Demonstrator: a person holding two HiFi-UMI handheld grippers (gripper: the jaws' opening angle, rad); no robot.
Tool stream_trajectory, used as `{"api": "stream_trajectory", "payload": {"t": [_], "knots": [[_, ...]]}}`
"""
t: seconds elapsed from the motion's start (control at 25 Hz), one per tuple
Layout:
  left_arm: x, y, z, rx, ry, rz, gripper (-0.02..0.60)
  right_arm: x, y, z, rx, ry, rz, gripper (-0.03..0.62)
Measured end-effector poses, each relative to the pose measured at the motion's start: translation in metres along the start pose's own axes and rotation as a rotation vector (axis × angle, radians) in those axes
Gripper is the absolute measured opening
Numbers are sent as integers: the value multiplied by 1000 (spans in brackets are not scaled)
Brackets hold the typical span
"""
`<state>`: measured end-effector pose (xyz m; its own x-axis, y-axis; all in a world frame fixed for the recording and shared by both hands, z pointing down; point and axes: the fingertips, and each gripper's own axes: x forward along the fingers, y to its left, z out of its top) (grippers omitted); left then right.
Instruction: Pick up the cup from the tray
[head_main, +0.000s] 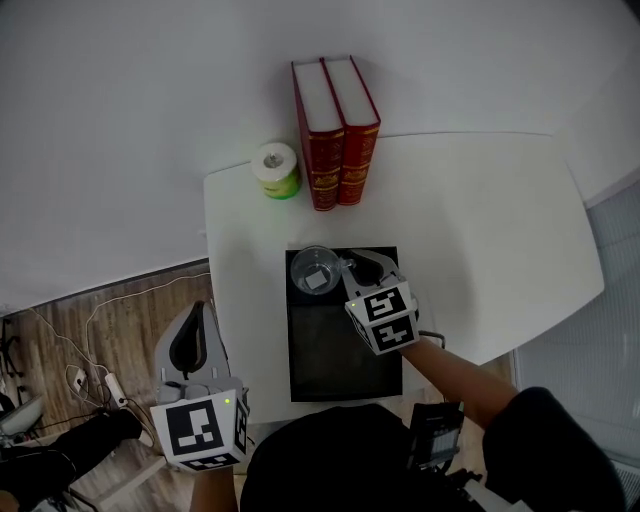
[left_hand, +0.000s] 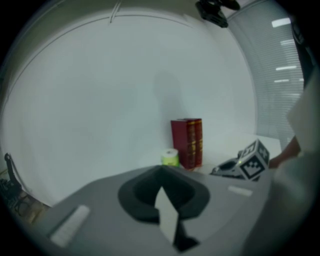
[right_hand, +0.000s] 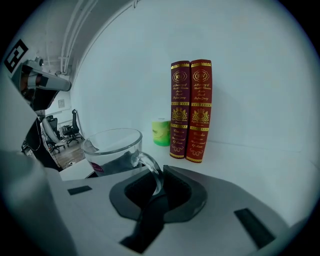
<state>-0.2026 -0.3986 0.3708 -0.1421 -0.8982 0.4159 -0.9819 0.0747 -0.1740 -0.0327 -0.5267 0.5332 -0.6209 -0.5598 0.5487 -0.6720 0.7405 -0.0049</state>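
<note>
A clear glass cup (head_main: 316, 270) stands in the far left corner of the black tray (head_main: 340, 365) on the white table. My right gripper (head_main: 358, 268) reaches in from the cup's right side. In the right gripper view the cup (right_hand: 112, 150) sits just ahead, and its curved handle (right_hand: 152, 170) runs down between the jaws of the right gripper (right_hand: 157, 192), which are shut on it. My left gripper (head_main: 190, 342) hangs off the table's left front corner, above the floor. Its jaws (left_hand: 167, 210) stand together with nothing between them.
Two red books (head_main: 335, 130) stand upright at the table's far edge, with a green and white roll (head_main: 276, 170) to their left. The white table (head_main: 480, 220) extends to the right of the tray. Cables lie on the wooden floor (head_main: 110, 330) at the left.
</note>
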Motion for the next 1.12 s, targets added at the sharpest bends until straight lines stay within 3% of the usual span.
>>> {"api": "stream_trajectory", "payload": {"t": [0.48,1.12], "knots": [[-6,0,8,-10,-37,13,2,-5,-1,8,30,1,20,41],[-15,1,25,-23,-113,11,2,-47,12,77,22,-21,158,41]]}}
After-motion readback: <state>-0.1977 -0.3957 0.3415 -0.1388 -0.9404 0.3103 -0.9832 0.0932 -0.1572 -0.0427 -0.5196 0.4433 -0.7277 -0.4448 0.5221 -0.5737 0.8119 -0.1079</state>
